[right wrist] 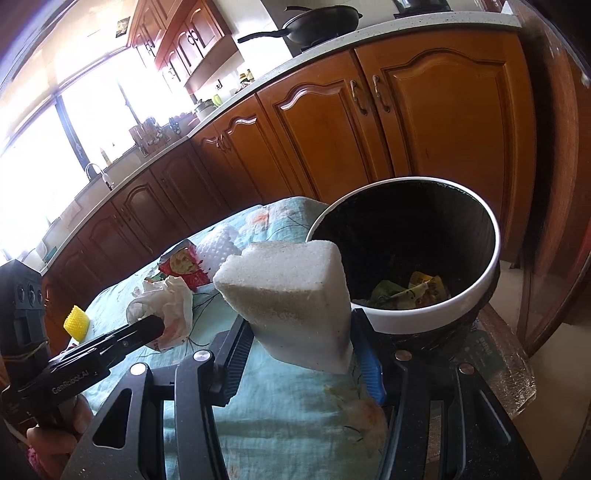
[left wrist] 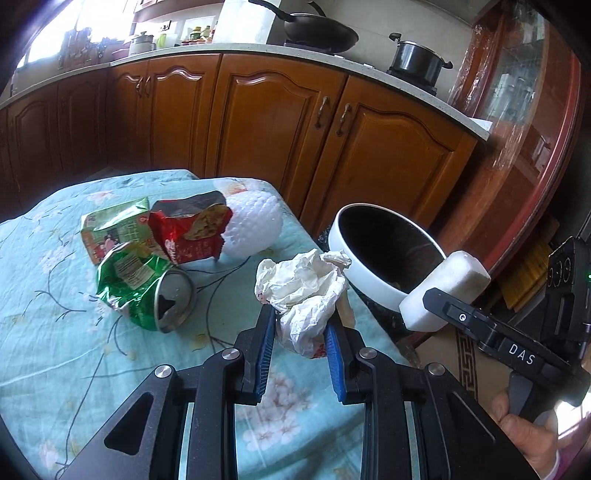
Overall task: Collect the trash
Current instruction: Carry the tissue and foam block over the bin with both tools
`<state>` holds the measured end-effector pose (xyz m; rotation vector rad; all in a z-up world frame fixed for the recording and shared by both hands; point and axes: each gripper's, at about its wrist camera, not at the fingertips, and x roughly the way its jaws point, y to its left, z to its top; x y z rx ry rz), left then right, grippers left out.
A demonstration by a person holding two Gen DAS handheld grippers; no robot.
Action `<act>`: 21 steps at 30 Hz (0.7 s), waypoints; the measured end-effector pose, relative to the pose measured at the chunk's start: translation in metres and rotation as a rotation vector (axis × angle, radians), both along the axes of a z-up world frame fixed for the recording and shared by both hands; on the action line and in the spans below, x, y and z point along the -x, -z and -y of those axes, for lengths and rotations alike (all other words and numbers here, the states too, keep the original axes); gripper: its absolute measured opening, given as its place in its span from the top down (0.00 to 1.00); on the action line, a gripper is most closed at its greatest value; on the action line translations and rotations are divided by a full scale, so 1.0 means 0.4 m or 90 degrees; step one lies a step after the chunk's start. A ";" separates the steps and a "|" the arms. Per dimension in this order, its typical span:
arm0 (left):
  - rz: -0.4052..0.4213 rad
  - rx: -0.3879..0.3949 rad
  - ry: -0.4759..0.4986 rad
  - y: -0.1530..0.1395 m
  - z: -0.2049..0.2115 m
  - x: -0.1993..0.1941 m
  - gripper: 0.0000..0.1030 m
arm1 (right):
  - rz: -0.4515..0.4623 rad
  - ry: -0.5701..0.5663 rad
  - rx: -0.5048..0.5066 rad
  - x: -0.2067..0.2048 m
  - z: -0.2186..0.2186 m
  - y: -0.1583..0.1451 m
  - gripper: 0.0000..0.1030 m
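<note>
Both loads are lifted and on their way to the bin, so the step in hand is the carry. The left hand-held gripper [left wrist: 301,326] is clenched on a crumpled wad of white paper [left wrist: 301,288], its blue pads pressed into the lower folds. The right hand-held gripper [right wrist: 301,354] grasps a white foam block [right wrist: 291,299], which stands wedged between its jaws and tilts toward the bin.

The round bin with a white rim and black inside [right wrist: 491,258] sits just off the bench edge, at about two o'clock from the foam block in the right wrist view; some yellow and green wrappers already lie at its bottom. By my judgement the next move calls for bringing each load over the black opening before letting go, the foam first since it is nearer the rim. The paper is light and could snag on the pads.

Left on the bench [left wrist: 44,332], which is covered by a light-blue cloth with a blossom print, are a crushed green can [left wrist: 144,284] at ten o'clock from the paper wad, a torn red packet [left wrist: 192,229] and a green packet [left wrist: 110,225] beyond it, and a white dimpled foam wrap [left wrist: 255,225] at twelve. The room is a kitchen, with brown wooden cabinets, a black wok [left wrist: 317,33] and a dark pot [left wrist: 417,59] on the counter, and a bright window at left.
</note>
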<state>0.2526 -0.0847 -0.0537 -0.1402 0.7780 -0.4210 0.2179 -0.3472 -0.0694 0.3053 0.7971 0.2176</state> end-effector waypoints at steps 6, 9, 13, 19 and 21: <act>0.005 -0.004 0.020 -0.006 0.065 -0.032 0.75 | 0.005 0.022 -0.001 -0.014 0.044 -0.008 0.48; 0.006 -0.008 0.026 -0.007 0.091 -0.054 0.75 | 0.007 0.032 0.001 -0.026 0.065 -0.010 0.48; 0.006 -0.010 0.034 -0.008 0.125 -0.087 0.75 | 0.003 0.044 0.001 -0.046 0.096 -0.010 0.47; 0.001 -0.010 0.050 -0.009 0.187 -0.146 0.75 | -0.003 0.055 0.010 -0.090 0.137 -0.011 0.47; 0.000 -0.013 0.055 -0.009 0.208 -0.169 0.75 | -0.003 0.055 0.010 -0.106 0.149 -0.014 0.47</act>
